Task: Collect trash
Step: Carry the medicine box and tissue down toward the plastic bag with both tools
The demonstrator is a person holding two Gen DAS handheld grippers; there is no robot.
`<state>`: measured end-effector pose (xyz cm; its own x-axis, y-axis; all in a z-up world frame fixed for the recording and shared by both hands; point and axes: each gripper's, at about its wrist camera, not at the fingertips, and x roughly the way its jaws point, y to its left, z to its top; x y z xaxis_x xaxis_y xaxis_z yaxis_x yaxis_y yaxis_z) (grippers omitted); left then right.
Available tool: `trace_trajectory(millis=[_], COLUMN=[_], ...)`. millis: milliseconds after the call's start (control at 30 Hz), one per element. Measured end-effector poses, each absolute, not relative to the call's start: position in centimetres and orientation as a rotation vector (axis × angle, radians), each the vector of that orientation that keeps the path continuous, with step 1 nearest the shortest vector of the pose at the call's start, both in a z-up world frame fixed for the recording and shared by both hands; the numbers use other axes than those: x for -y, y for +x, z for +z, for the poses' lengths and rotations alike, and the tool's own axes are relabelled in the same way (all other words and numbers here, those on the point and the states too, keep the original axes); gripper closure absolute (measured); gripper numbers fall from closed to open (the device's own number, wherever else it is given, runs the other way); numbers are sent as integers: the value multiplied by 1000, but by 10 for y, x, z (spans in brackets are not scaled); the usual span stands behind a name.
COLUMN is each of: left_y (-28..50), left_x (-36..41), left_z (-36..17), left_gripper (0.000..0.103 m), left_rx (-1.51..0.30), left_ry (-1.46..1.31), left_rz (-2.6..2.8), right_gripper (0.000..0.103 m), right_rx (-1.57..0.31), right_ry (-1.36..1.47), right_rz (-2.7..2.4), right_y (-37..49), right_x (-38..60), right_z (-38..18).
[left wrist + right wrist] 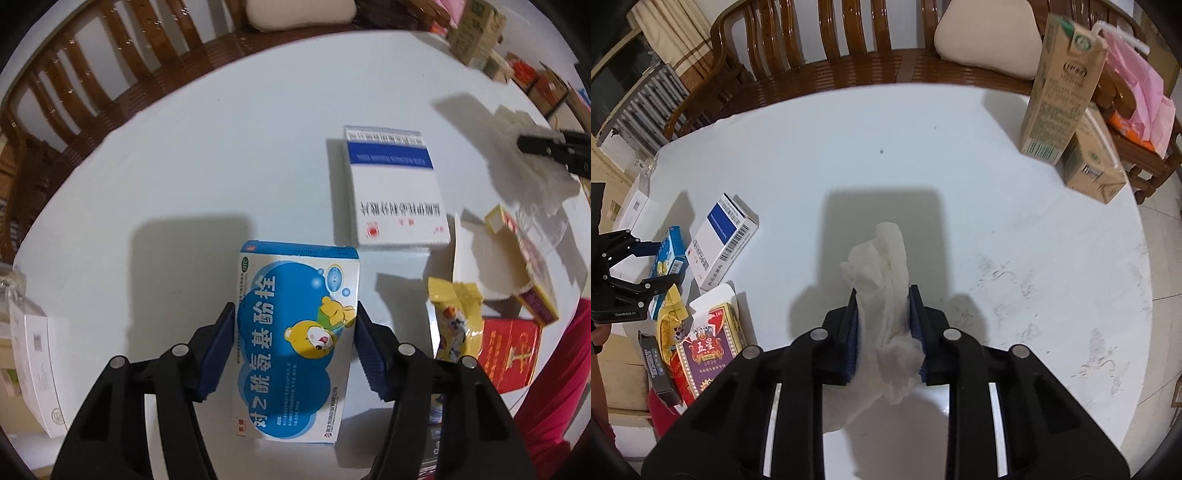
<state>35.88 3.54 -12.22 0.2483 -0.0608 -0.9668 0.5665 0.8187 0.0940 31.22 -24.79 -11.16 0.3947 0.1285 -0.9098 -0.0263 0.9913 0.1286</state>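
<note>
Beside the white-and-blue box (395,188), the left gripper (295,347) clamps a bear-printed medicine box (295,339) between its pads. Only the right wrist view shows milk cartons (1063,88); there the right gripper (882,325) pinches a crumpled tissue (886,291) above the table (997,206).

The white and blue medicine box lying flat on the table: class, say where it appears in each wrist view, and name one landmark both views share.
Left wrist view: the white and blue medicine box lies right of centre, beyond the bear box held by the left gripper.
Right wrist view: it lies at the left, beside that gripper.
Shared landmark: the wooden bench behind the table.
</note>
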Motion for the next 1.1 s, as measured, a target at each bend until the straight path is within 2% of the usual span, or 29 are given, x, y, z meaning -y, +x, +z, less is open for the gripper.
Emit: trace_trajectory(millis=[567,1100], left_y=[346,235], left_x=[-46,-30], left_z=[-78,15], left_gripper=[44,44], left_rx=[-1124,-924], left_ry=[381,343], left_rz=[-318,-386], right_gripper=[79,79], right_rx=[-1009,-786], right_ry=[33,-93], right_rz=[77,204], right_y=[280,168], right_x=[234,168], right_z=[-51,43])
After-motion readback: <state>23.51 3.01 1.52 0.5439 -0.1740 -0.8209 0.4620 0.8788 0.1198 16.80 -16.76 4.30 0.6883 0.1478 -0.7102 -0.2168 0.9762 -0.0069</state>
